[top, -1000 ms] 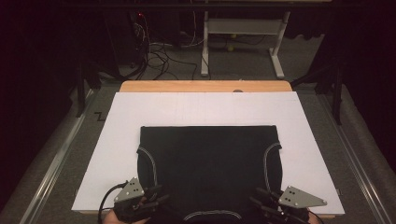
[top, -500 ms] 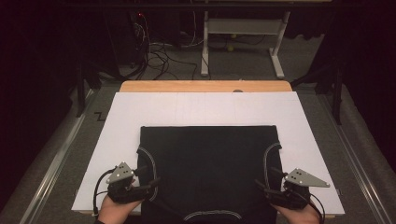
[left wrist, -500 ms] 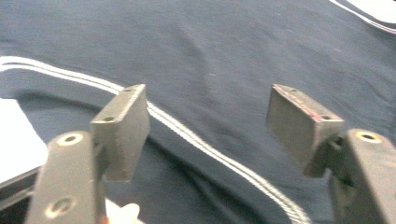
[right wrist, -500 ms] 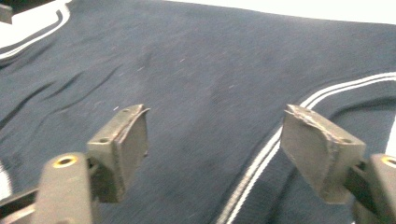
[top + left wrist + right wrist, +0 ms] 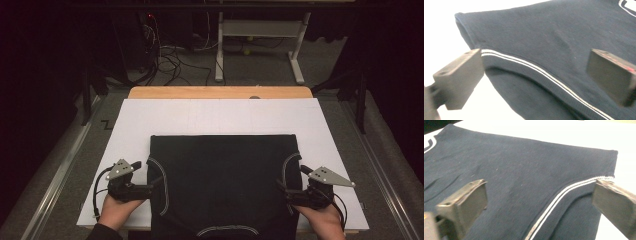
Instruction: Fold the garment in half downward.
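With both sets of jaws just having spread wide and gripping nothing, the dark garment [image 5: 222, 185] lies folded flat on the white board [image 5: 210, 117], its 2 white-piped edges facing outward. The left gripper [image 5: 150, 189] sits just beside the garment's left edge, the right gripper [image 5: 285, 192] just beside its right edge. Any careless drag from here could catch a piped seam [image 5: 524, 63] and pull the fold askew.
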### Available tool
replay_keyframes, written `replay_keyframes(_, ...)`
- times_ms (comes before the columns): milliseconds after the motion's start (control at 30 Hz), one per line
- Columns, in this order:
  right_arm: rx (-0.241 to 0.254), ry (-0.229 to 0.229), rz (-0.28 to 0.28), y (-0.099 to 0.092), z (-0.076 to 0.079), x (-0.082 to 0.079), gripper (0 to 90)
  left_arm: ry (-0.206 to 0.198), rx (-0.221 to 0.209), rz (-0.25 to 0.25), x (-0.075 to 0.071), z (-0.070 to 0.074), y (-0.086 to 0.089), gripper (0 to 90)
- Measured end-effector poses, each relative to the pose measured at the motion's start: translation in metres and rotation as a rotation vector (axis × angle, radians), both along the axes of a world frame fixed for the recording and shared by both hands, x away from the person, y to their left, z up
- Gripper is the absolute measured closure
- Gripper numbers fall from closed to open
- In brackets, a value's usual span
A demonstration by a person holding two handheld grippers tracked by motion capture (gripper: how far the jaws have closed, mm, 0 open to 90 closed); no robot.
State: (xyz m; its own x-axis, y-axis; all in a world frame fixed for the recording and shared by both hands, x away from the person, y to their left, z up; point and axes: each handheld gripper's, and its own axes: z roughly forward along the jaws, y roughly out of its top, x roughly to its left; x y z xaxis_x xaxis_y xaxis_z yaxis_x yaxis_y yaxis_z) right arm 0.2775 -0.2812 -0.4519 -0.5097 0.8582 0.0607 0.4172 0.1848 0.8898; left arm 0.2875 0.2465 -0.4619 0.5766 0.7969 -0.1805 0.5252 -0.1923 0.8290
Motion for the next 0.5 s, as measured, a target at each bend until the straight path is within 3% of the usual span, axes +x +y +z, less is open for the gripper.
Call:
replay_keyframes(100,-0.006,-0.011,-0.018,-0.001,0.001,0.004,0.1,0.0,0.014,0.014,0.005,0.0,0.003,0.0)
replay_keyframes(267,-0.002,-0.01,-0.03,-0.004,0.001,0.01,0.1,0.015,-0.018,0.025,0.012,0.0,0.012,0.0)
replay_keyframes(500,0.01,-0.025,-0.018,0.001,0.003,0.011,0.1,-0.019,-0.023,0.037,0.016,0.006,0.013,0.0)
